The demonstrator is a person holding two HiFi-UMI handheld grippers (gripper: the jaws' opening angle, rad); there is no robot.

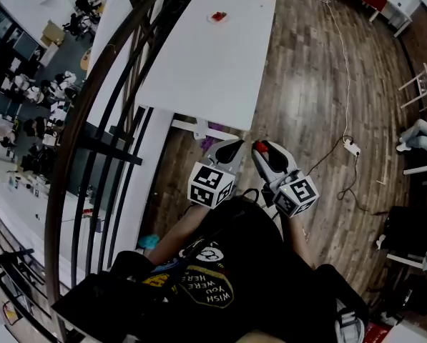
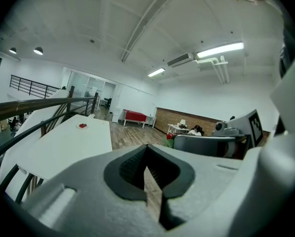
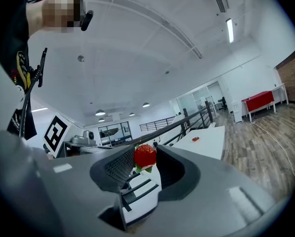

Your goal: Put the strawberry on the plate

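Risk of dropping: the strawberry [image 3: 145,155] is pinched high, near the jaw tips, with its leaves hanging below. In my judgement a jolt, or a slackened squeeze on the way to the white table [image 1: 220,56], could let it slip to the wooden floor short of the table.
Risk of bruising: squeezing harder to prevent that could crush a soft fruit.
Risk at the plate: the plate [image 1: 209,19] sits at the table's far end and already holds something red, too small to identify. A careless release could knock that piece or roll the fruit onto the tabletop.
Strawberry and jaws: it sits directly between the two dark ribbed pads of the right gripper [image 3: 143,164], touching both.
Right jaws: clamped on the strawberry.
Left jaws: the left gripper [image 2: 148,169] has its jaws almost together, a thin slit between them and nothing inside.
Where the strawberry is: off the table, just past its near edge, held close to the person's body.
Grippers and table: both are side by side at the near edge, well apart from the plate.
Railing: a dark curved railing [image 1: 120,106] runs along the table's left side.
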